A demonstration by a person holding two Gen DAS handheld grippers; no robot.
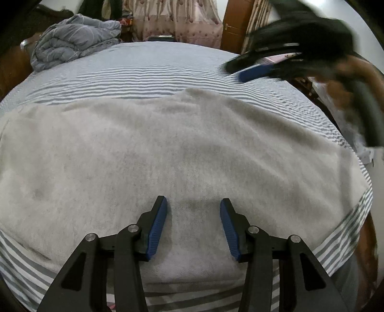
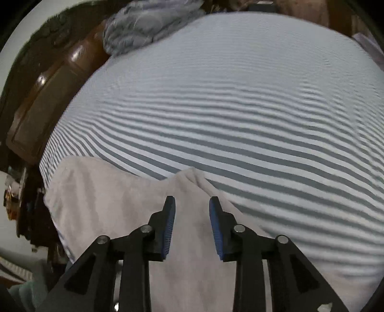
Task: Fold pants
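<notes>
The pants [image 1: 182, 153] are a pale grey fleecy garment spread flat across the near part of the striped bed. My left gripper [image 1: 194, 204] is open and empty, low over the near edge of the pants. My right gripper [image 2: 192, 204] is open and empty, over the far edge of the pants [image 2: 134, 204], where a small peak of cloth sticks up. The right gripper also shows blurred in the left wrist view [image 1: 259, 69] at the upper right, above the bed.
The bed sheet [image 2: 240, 108] has grey and white stripes. A crumpled grey quilt [image 1: 74, 38] lies at the far left corner. A dark wooden headboard [image 2: 48, 96] runs along the left side. A curtain [image 1: 177, 19] and a wooden door [image 1: 235, 26] stand beyond the bed.
</notes>
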